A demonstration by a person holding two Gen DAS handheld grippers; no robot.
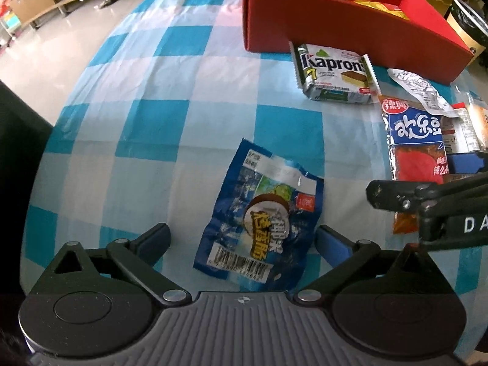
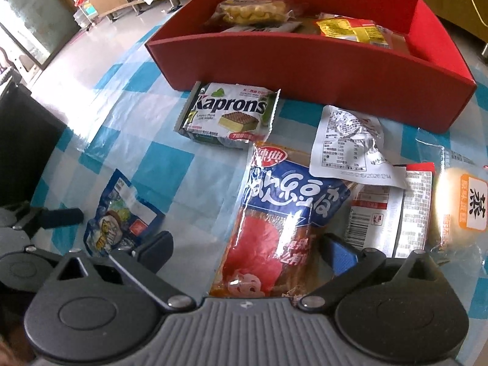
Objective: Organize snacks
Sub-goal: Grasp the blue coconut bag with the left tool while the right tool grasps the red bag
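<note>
Left tool (image 1: pixel 242 239) spread wide astride blue packet (image 1: pixel 259 222); right tool (image 2: pixel 245 251) likewise astride red-blue pack (image 2: pixel 274 213).

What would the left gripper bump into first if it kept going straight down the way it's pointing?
Most likely the blue coconut snack packet, lying flat on the checked tablecloth right between the open left gripper fingers. Nothing seems to be in the way, though depth is hard to judge.

- The checked desk (image 1: pixel 158 97) is bare to the left of the blue packet (image 1: pixel 259 228); a tool can pass there.
- The red box (image 2: pixel 305 61) closes the far side, and the wafer pack (image 2: pixel 228 116) lies just before its wall.
- To the right, packets (image 2: pixel 381 207) overlap, probably leaving no gap.
</note>
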